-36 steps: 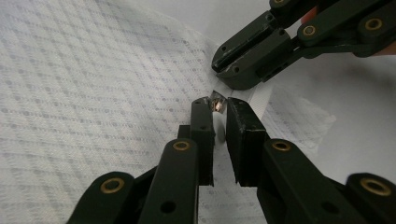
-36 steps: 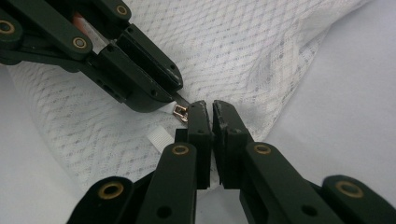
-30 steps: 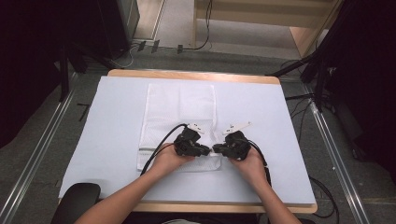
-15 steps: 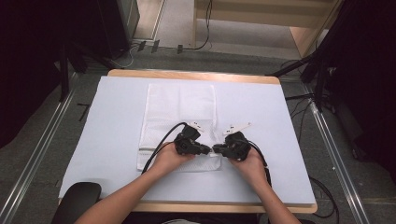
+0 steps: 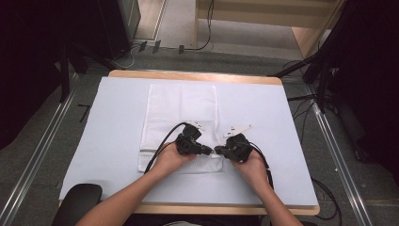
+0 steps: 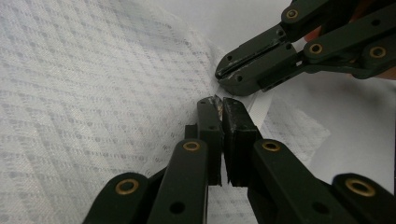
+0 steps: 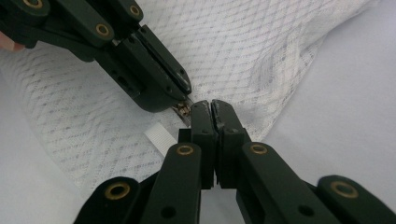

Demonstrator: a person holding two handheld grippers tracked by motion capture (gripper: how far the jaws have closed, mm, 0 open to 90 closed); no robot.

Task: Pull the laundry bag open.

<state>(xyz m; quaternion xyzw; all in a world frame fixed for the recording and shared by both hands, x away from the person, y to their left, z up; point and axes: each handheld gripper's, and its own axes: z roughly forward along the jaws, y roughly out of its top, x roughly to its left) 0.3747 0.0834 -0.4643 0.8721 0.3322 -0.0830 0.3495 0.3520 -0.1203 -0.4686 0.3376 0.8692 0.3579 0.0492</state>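
Both claws unmoved since a second ago: left claw (image 5: 207, 150) and right claw (image 5: 220, 151), tips nearly touching, each pinching the mesh bag (image 5: 181, 106); zipper work not advanced.

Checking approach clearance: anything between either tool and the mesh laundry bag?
Nothing visible. The left tool and right tool are both shut at the near edge of the white mesh laundry bag, tips nearly meeting by its zipper pull.
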